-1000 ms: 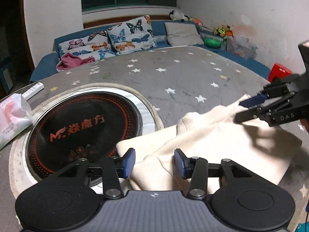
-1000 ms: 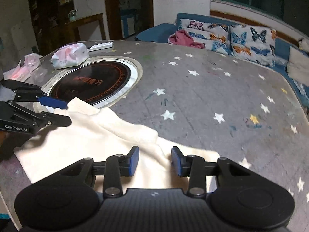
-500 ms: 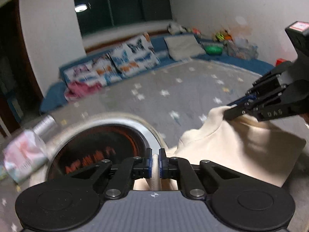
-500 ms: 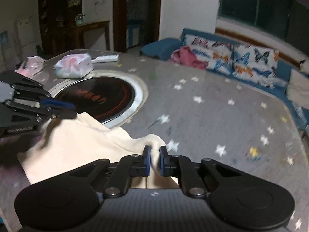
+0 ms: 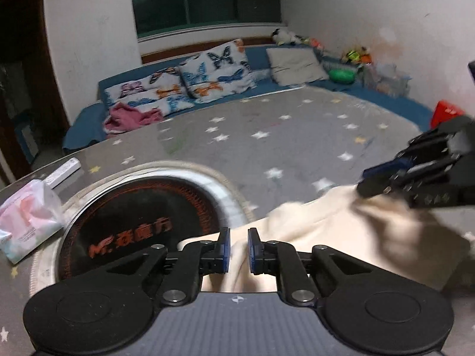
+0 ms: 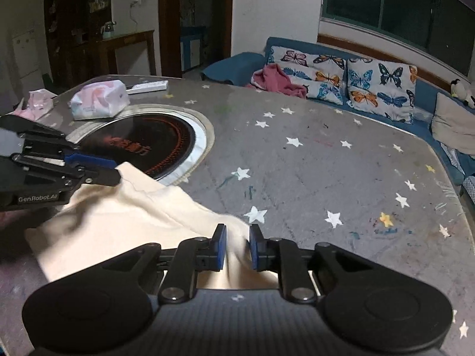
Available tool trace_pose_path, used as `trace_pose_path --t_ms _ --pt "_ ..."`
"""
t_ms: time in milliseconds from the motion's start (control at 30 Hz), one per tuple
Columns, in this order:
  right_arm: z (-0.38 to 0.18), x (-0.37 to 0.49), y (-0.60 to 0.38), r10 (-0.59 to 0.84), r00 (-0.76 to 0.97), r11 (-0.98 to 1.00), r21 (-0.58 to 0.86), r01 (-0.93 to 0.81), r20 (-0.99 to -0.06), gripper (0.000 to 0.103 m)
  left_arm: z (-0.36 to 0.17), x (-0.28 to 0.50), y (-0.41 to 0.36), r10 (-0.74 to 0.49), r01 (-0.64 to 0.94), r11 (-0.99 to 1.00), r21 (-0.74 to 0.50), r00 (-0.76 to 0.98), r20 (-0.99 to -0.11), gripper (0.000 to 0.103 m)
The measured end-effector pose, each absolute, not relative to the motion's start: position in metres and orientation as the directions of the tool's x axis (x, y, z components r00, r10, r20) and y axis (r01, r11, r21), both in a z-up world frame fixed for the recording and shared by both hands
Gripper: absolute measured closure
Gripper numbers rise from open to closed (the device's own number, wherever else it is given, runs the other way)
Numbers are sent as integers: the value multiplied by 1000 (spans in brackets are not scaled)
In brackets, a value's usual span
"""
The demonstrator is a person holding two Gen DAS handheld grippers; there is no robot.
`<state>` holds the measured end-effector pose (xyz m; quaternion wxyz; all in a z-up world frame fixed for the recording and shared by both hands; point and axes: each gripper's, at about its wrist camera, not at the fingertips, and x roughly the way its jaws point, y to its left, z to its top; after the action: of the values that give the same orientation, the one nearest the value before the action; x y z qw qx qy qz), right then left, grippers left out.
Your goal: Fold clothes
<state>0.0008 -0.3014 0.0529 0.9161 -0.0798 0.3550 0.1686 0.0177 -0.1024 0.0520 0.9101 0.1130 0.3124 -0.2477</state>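
Note:
A cream garment (image 5: pixel 341 231) lies folded on the grey star-patterned table (image 5: pixel 267 136), its left edge over the round black cooktop (image 5: pixel 139 216). My left gripper (image 5: pixel 236 250) stands slightly open, with a cream fold between its pads. My right gripper (image 6: pixel 236 247) is also slightly open around the garment's (image 6: pixel 124 219) other corner. Each gripper shows in the other's view: the right one (image 5: pixel 383 178) at the far right edge, the left one (image 6: pixel 101 169) at the left edge.
A tissue pack (image 5: pixel 29 216) and a white remote (image 5: pixel 62 172) lie left of the cooktop. A blue sofa with butterfly cushions (image 5: pixel 207 80) and a pink cloth (image 5: pixel 130 117) runs behind the table. More packets (image 6: pixel 35 103) lie at the table's far left.
Both grippers were wide open over the garment, closed on its corners and lifted them, and now have parted a little with the cloth lower on the table.

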Motion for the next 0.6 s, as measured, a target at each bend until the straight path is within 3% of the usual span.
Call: trace_pose_path --t_ms 100,300,600 --pt "56 -9 -301 252 693 929 -33 -370 -676 88 51 16 -118 -427 565 825 17 643 -635 89" --pt "42 -13 -306 247 666 933 -14 -361 -704 88 27 37 -137 -404 552 834 -5 604 -687 89" --pt "45 -14 -335 223 699 959 21 -284 -679 88 27 35 -138 -403 549 836 2 615 -678 86"
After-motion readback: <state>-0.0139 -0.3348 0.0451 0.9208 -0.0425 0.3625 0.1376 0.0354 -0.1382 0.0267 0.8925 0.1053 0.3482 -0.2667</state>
